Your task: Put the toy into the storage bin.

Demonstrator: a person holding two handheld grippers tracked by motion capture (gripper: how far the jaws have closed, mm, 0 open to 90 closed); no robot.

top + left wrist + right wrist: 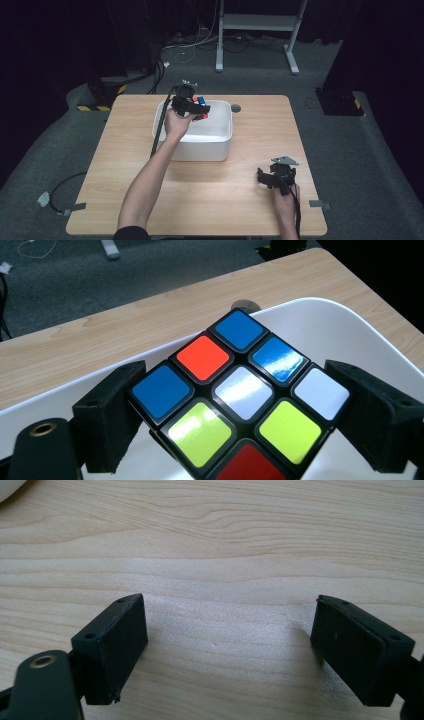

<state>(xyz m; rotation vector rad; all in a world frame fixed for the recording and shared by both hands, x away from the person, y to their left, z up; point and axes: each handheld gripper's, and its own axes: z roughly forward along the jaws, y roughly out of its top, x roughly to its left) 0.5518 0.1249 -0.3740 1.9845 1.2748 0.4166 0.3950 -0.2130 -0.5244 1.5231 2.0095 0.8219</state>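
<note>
One cube [235, 405], you're holding it over the white bin [220, 145].
Your left gripper [194, 107] is clamping it above the bin's interior; your right gripper [230, 650] is gaping wide, sitting on the table [230, 200].

A light wooden tabletop [235, 190] fills the middle of the frame, its grain running crosswise. A small round grey grommet [235, 108] sits near its far edge. Grey carpet [350, 150] surrounds it. At the top centre stands a white metal frame [257, 22] on two feet, with cables [195, 42] tangled beside it. Yellow-and-black striped tape [95, 107] marks a dark base at the left. A loose black cable [62, 187] curls at lower left.
</note>
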